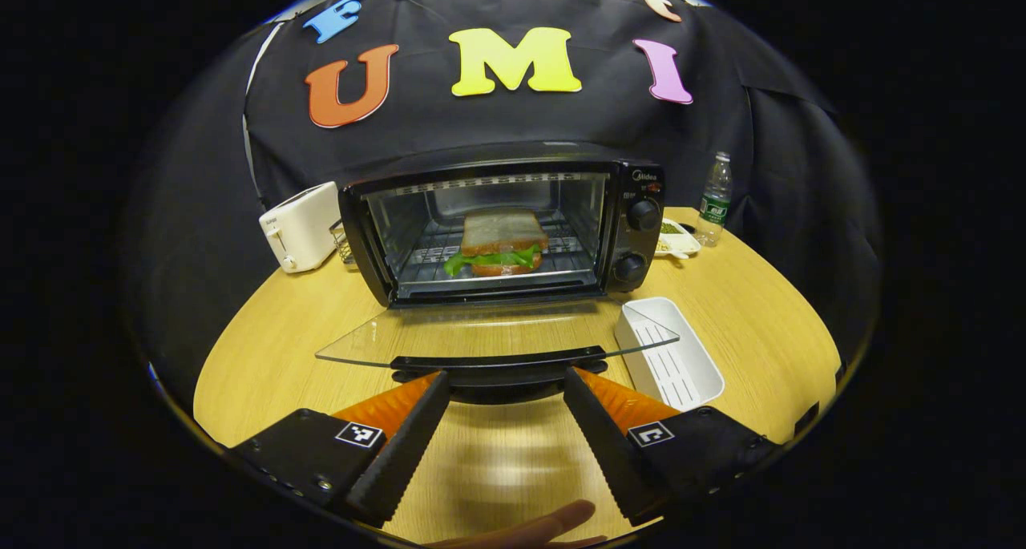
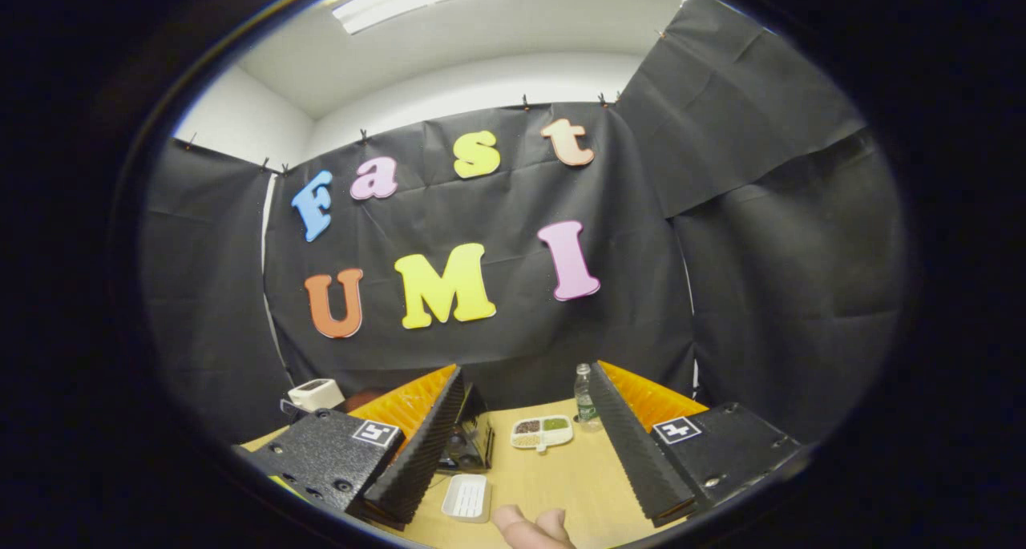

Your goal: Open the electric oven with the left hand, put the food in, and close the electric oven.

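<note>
The black electric oven [image 1: 513, 228] stands at the back of the round wooden table [image 1: 280, 349], its glass door [image 1: 497, 341] folded down flat toward me. A sandwich [image 1: 503, 243] with green lettuce lies on the rack inside. My left gripper [image 1: 505, 382] is open, its fingers spread to either side of the door's black handle [image 1: 498, 365], close to it but not pressing on it. In the right gripper view my right gripper [image 2: 529, 381] is held high and open, with nothing between its fingers. Part of the oven [image 2: 469, 441] peeks out behind its left finger.
A white empty tray [image 1: 672, 357] lies right of the door. A white toaster [image 1: 300, 226] stands left of the oven. A water bottle [image 1: 714, 199] and a small divided dish [image 1: 676, 238] sit at the back right. A fingertip [image 1: 553, 525] shows at the bottom edge.
</note>
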Tool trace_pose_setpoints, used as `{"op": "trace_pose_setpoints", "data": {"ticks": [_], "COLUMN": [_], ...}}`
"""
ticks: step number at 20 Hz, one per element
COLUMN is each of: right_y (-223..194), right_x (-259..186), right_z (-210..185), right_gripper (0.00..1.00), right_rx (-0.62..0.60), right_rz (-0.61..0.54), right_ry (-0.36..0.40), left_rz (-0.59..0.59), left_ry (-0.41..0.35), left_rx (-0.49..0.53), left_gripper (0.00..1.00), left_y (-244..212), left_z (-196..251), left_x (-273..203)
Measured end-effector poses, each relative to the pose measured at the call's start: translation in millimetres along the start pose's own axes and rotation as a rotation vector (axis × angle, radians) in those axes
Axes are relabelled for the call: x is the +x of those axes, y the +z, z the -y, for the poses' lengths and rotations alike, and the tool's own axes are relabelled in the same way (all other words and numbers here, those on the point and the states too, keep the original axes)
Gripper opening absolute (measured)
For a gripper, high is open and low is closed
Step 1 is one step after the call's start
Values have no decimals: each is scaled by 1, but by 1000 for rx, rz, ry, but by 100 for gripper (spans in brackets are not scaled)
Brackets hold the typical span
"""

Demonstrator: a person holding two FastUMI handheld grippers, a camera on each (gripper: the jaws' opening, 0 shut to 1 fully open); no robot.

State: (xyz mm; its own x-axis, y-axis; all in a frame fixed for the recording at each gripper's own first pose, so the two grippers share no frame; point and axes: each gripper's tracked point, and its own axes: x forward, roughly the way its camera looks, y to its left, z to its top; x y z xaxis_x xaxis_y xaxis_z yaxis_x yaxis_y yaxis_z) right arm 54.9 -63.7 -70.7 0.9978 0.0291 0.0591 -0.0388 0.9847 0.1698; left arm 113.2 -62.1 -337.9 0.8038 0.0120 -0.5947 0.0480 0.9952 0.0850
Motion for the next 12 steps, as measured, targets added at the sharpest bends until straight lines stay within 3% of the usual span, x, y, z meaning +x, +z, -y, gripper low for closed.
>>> {"op": "trace_pose_setpoints", "data": {"ticks": [12], "right_y": [-9], "right_x": [-6], "right_z": [-1], "right_gripper": [100], "right_rx": [-19], "right_rz": [-27], "right_ry": [-8], "left_rz": [122], "left_ry": [12], "left_rx": [14], "left_gripper": [96], "left_y": [65], "left_z": [-9], "left_x": [1]}}
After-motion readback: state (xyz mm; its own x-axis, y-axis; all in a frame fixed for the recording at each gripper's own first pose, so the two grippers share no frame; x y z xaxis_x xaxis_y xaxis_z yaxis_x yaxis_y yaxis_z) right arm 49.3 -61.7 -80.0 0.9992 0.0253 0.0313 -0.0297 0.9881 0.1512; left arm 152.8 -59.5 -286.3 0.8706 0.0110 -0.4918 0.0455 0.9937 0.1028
